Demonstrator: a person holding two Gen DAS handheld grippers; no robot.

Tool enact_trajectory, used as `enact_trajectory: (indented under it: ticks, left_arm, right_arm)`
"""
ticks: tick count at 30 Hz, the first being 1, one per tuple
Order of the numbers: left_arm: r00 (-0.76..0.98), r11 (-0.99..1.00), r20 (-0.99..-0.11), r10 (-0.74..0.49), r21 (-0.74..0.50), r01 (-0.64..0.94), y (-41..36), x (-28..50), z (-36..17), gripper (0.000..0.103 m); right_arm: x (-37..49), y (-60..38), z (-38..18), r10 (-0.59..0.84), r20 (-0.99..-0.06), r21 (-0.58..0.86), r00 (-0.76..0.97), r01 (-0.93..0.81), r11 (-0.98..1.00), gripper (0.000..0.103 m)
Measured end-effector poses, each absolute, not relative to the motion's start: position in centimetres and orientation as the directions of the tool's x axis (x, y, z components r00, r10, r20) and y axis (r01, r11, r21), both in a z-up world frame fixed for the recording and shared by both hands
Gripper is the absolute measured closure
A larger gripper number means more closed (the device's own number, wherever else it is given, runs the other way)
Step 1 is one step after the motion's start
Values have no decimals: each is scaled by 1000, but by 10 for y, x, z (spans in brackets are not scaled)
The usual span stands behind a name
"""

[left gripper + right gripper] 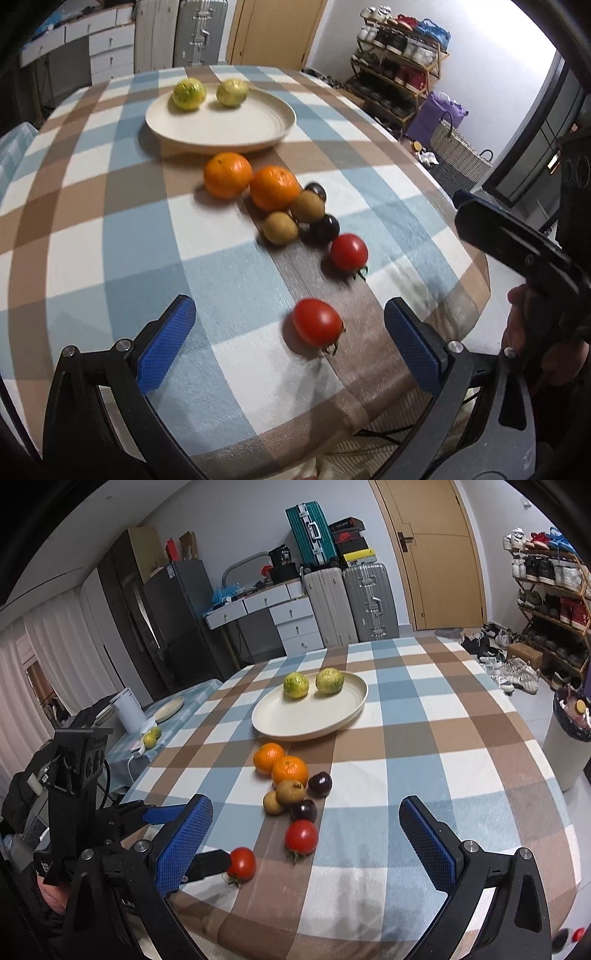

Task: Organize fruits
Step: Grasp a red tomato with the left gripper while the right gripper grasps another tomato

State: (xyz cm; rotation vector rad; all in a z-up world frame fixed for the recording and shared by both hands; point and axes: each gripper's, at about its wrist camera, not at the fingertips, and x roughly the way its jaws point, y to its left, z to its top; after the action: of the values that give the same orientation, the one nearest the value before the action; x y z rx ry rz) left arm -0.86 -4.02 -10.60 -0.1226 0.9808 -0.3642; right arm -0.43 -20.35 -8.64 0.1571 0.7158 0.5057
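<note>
Fingers: both grippers spread wide, holding nothing. Left gripper [290, 341] hangs low at the near table edge, its blue pads [168, 341] either side of the near tomato [317, 322] without touching it. Right gripper [306, 843] hovers further back, pads apart, over the near part of the cloth.

Progress, as judged: early. Plate [295, 723], cream, round, far centre of the checked tablecloth [443, 738], carries two yellow-green citrus fruits [296, 685] side by side at its far rim. All else lies off it.

Left to sort, in a loose line running from just near the plate toward the near edge:
- two oranges [228, 175], touching, bright and dimpled;
- two brown kiwi-like fruits [307, 206], dull-skinned, pressed against the second orange;
- two dark round fruits [320, 784], probably plums, though motion blur leaves that unsure;
- far tomato [349, 252], red, glossy, green stalk showing;
- near tomato, same kind, apart from the rest and closest to the left gripper.

Likely next item: the near tomato.
</note>
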Motion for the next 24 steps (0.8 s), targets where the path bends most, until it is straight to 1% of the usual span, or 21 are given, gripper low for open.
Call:
enact_trajectory:
  ticks: [2, 5, 7, 8, 10, 11, 12, 13, 14, 15, 16, 24]
  left_arm:
    - [493, 934, -796, -350, -259, 245, -43, -8, -110, 2]
    - [471, 930, -805, -360, -266, 255, -46, -7, -116, 9]
    - [456, 925, -811, -366, -265, 272, -50, -7, -120, 20]
    - [450, 922, -813, -370, -264, 282, -53, -7, -121, 24]
    - [441, 917, -814, -377, -263, 299, -57, -8, -124, 38]
    - [442, 916, -813, -378, -262, 302, -57, -10, -124, 41]
    - [444, 915, -811, -380, -261, 307, -58, -10, -124, 46]
    - [444, 913, -809, -385, -263, 312, -58, -11, -124, 55]
    - [442, 910, -807, -391, -267, 317, -59, -11, -124, 60]
    - [441, 908, -806, -394, -268, 322, -59, -11, -124, 72]
    - [440, 905, -805, -399, -269, 329, -59, -12, -124, 74]
    - [462, 897, -783, -417, -273, 347, -56, -15, -119, 75]
  right_arm:
    - [-5, -204, -86, 487, -591, 301, 643, -384, 873, 0]
    - [-5, -206, -88, 487, -589, 306, 645, -380, 873, 0]
    - [-5, -206, -89, 485, -594, 307, 641, -377, 874, 0]
    - [-5, -207, -90, 485, -597, 308, 639, -375, 874, 0]
    - [-5, -207, -91, 485, -600, 310, 636, -374, 874, 0]
    - [-5, -207, -92, 485, -602, 311, 634, -374, 874, 0]
    - [-4, -207, -93, 486, -604, 312, 632, -373, 873, 0]
    - [-5, -206, -93, 487, -605, 313, 630, -374, 873, 0]
    - [-5, -206, -94, 487, -607, 313, 628, -374, 873, 0]
    - [-4, -205, -95, 487, -609, 313, 626, -374, 873, 0]
    - [-5, -205, -96, 485, -612, 313, 625, -372, 874, 0]
    - [-3, -206, -102, 479, -626, 322, 615, -356, 877, 0]
